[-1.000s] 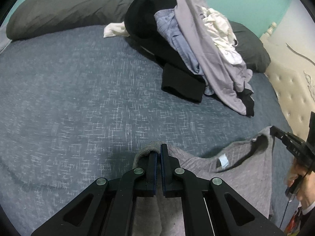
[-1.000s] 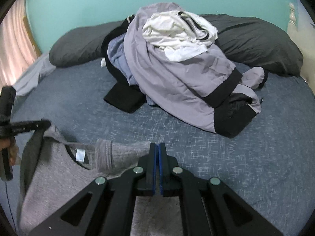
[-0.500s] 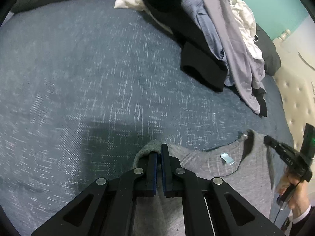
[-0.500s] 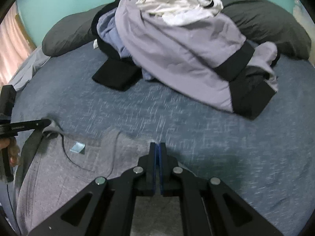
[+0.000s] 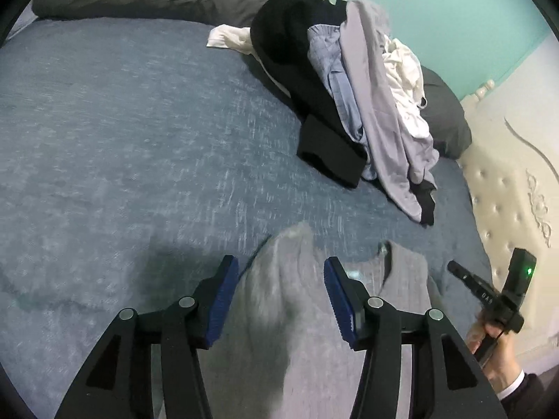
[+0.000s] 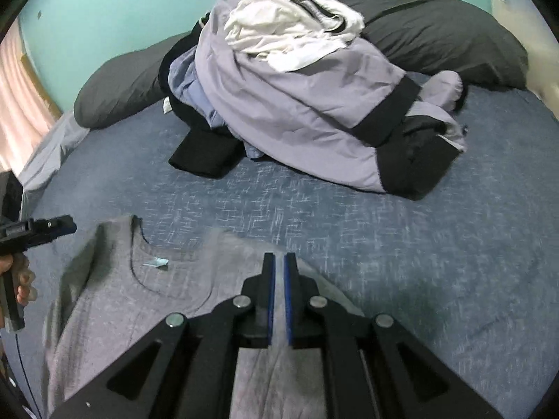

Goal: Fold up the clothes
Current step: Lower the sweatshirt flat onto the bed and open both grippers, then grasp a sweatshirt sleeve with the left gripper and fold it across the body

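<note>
A grey T-shirt (image 5: 300,317) lies flat on the blue bed (image 5: 139,160), collar and label facing up (image 6: 155,262). My left gripper (image 5: 281,279) hangs over the shirt's left shoulder. Its jaws are opening, and the cloth lies loose between the blue pads (image 5: 223,300), untouched. My right gripper (image 6: 278,262) is over the other shoulder, its pads closed to a thin slit with no cloth seen pinched. In the left wrist view the right gripper (image 5: 454,267) sits just past the shirt's edge. In the right wrist view the left gripper (image 6: 52,228) is beside the shirt.
A heap of clothes (image 6: 307,104), lilac, black, white and pale blue, lies at the far side of the bed. Dark grey pillows (image 6: 436,35) line the teal wall. A cream tufted headboard (image 5: 510,188) stands at the right. A person's hand (image 5: 496,349) holds the right gripper.
The left jaws have gone from shut on the shirt's shoulder to wide apart, and the shoulder has dropped flat. The right pads have parted slightly. Both views have tilted back up.
</note>
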A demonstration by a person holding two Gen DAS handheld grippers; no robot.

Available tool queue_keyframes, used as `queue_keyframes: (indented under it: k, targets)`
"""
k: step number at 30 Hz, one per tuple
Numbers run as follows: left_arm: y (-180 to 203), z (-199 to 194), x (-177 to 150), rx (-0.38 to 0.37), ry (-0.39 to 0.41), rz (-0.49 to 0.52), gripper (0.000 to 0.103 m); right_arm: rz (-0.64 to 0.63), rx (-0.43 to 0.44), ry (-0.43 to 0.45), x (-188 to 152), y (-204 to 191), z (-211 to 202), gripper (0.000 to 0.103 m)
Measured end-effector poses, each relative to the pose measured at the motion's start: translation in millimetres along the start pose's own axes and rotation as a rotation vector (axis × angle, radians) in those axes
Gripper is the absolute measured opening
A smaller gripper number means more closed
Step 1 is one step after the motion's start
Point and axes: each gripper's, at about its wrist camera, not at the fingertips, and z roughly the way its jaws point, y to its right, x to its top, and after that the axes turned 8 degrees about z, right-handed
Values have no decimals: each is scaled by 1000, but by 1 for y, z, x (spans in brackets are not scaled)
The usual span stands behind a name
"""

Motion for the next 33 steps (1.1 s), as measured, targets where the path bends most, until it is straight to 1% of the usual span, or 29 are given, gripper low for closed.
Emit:
queue_keyframes:
  k: [5,8,13,16,19,22,25,33]
  targets:
    - [4,-41,-28,9,-20,43,55,11,18,8,-19,5,-45,5]
    - [11,-65,-54,27,-46,75,55,24,24,-11,-42,11,-71,5]
    - [21,-97,-104,23,-82,94,55,53,24,-47,-85,22,-105,6]
    - [29,-115,-130,33,-95,122,55,73,21,-73,-113,30,-124,9]
    - [34,-126,-154,41,-112,146,55,79,15,-95,-141,37,-142,24]
    - [36,-138,-179,50,-132,165,55,90,18,-110,-163,42,-154,24]
    - [33,-147,-201,53,-146,163,55,99,23,-119,-182,44,-167,24]
    - [23,-162,-253,59,-181,139,55,114,37,-110,-209,39,-191,25]
